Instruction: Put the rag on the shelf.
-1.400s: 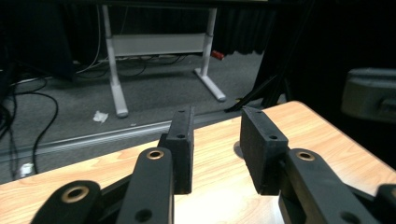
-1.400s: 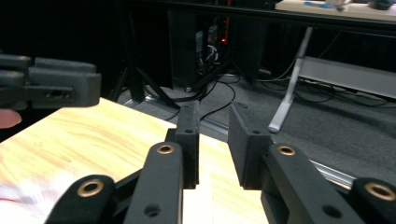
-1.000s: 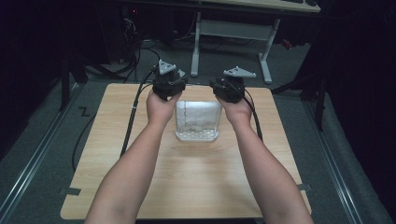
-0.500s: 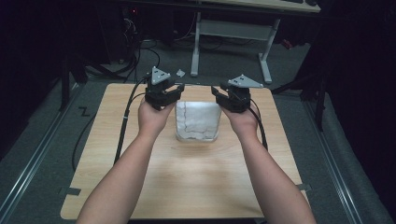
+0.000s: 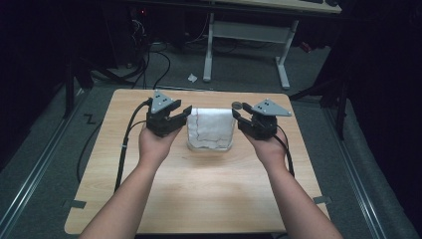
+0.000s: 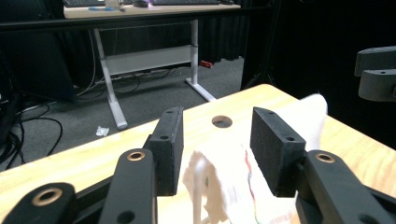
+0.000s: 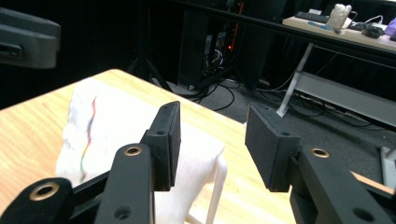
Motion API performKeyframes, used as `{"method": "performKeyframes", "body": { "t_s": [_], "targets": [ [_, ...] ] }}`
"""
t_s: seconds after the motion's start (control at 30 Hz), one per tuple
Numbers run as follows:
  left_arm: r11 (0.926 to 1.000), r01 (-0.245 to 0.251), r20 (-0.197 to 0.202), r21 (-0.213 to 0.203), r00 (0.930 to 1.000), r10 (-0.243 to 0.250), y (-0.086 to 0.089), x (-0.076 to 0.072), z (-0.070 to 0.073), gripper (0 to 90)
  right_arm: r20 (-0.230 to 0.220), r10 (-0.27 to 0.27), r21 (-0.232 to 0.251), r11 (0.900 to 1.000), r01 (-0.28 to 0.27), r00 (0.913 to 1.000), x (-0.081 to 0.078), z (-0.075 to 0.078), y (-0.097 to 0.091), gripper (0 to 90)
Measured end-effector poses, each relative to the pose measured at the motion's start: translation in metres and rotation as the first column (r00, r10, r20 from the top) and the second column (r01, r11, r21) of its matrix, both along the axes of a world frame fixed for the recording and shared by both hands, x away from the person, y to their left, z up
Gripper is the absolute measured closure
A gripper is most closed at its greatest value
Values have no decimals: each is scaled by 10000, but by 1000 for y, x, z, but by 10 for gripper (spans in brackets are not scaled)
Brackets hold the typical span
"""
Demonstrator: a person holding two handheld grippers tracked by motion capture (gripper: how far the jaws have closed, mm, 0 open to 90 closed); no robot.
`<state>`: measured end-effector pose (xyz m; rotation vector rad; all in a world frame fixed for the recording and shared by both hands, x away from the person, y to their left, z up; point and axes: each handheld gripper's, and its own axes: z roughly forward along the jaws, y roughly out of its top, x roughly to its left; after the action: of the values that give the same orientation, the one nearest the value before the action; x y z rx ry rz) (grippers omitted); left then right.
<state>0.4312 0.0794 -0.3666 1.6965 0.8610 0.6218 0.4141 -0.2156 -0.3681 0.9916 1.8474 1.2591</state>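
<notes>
— What do we have, biggest first?
— The wooden table [image 5: 199, 199], a folded white cloth [image 5: 210, 128] at its far middle. Our left gripper [image 5: 180, 115] left of the cloth, right gripper [image 5: 241, 117] right; both gape, holding nothing.

The table [image 5: 199, 199] has a pale wood-grain top, smooth with a faint sheen. On it, towards twelve o'clock, lies a white cloth [image 5: 211, 127], soft and matt, with thin coloured stitching, draped on a white plastic-looking frame. The left tongs [image 5: 180, 113] and right tongs [image 5: 240, 113] are matt black plastic, their flat pads [image 6: 274, 149] slightly grainy, with brass-coloured metal rivets. The floor [image 5: 239, 74] looks like grey carpet.
</notes>
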Motion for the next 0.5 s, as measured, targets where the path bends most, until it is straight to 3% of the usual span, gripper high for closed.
{"method": "performKeyframes", "body": {
  "t_s": [0.27, 0.5],
  "targets": [
    [9997, 157, -339, 184, 9993, -150, 15, -19, -24, 533, -324, 123, -464, 9988, -138, 9994, -18, -25, -3, 531],
    [9988, 462, -1146, 187, 9924, -437, 27, -36, -63, 526, -826, 200, -710, 9971, -259, 9964, -29, -57, -1, 525]
  ]
}}
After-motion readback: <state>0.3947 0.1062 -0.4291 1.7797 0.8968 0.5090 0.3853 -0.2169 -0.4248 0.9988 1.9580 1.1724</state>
